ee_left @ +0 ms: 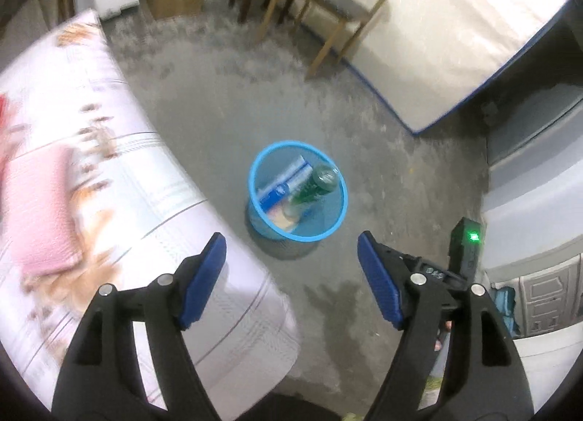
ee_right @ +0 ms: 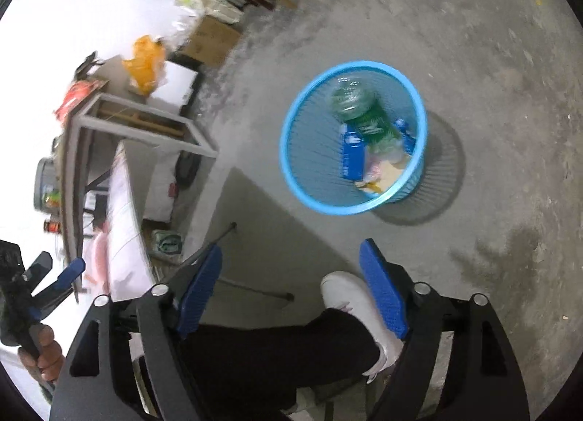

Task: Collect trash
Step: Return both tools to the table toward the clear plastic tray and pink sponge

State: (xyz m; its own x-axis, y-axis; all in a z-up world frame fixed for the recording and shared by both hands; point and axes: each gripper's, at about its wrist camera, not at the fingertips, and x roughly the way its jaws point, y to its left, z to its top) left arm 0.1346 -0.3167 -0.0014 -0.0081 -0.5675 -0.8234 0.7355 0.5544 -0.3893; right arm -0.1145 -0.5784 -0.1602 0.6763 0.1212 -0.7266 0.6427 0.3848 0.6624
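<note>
A blue mesh wastebasket (ee_left: 252,180) stands on the concrete floor just ahead of my left gripper (ee_left: 291,242). That gripper is open and has nothing between its blue pads. Inside the basket lie a green plastic bottle (ee_left: 322,182), a blue and white box (ee_left: 282,186) and some paper scraps. In the right wrist view the same basket (ee_right: 285,151) sits up and to the right, with the green bottle (ee_right: 360,111) and the blue box (ee_right: 351,158) in it. My right gripper (ee_right: 291,248) hangs open and empty above the floor, short of the basket.
A bed with a flowered sheet (ee_left: 91,166) fills the left. A mattress (ee_left: 437,38) and a wooden chair (ee_left: 328,2) stand beyond the basket. A person's black trouser leg and white shoe (ee_right: 349,297) are under my right gripper. A cluttered grey table (ee_right: 145,122) stands at the left.
</note>
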